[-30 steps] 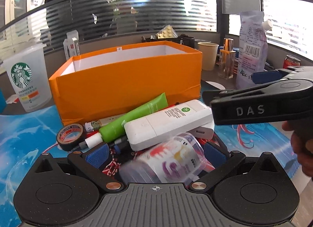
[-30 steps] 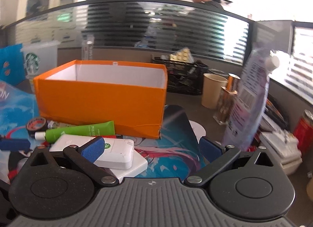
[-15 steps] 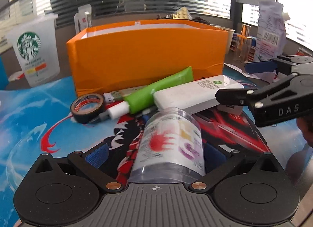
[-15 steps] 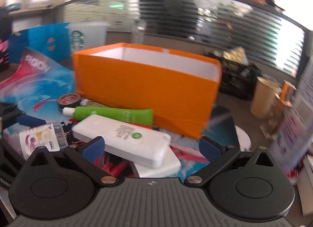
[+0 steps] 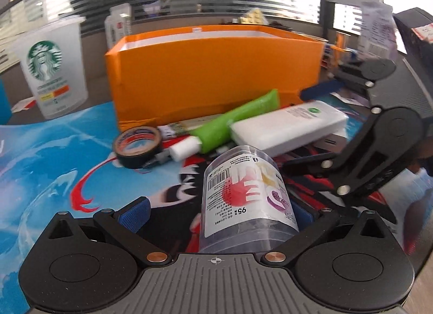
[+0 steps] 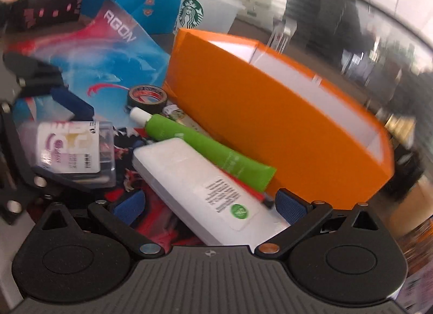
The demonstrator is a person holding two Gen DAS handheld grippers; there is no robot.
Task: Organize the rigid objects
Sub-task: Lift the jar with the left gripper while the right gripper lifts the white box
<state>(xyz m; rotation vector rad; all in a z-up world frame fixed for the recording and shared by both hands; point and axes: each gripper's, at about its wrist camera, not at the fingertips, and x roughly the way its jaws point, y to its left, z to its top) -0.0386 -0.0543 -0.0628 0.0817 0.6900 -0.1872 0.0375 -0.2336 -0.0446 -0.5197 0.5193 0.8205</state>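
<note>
Two hand-held grippers over a clutter of rigid items on a bench covered by a blue and red printed mat [image 5: 54, 168]. The left gripper [image 5: 216, 212] stands wide apart around a clear plastic cylindrical container with a red and white printed label [image 5: 243, 195]; the container lies on its side between the blue pads, its long axis running forward along the fingers. It looks to touch the right-hand pad, while a clear gap separates it from the left-hand pad, so it is not clamped. The right gripper [image 6: 208, 205] is likewise wide open, straddling the near end of a flat white rectangular plastic device with a green round sticker [image 6: 200, 178], whose long axis runs obliquely away to the left; no grip is made. A green squeeze tube with a white cap [image 6: 200, 143] lies beside the device. A roll of black tape [image 5: 138, 146] sits farther left. The open orange cardboard box [image 5: 216, 70], the probable destination, stands directly beyond both items, nearer the right gripper.
</note>
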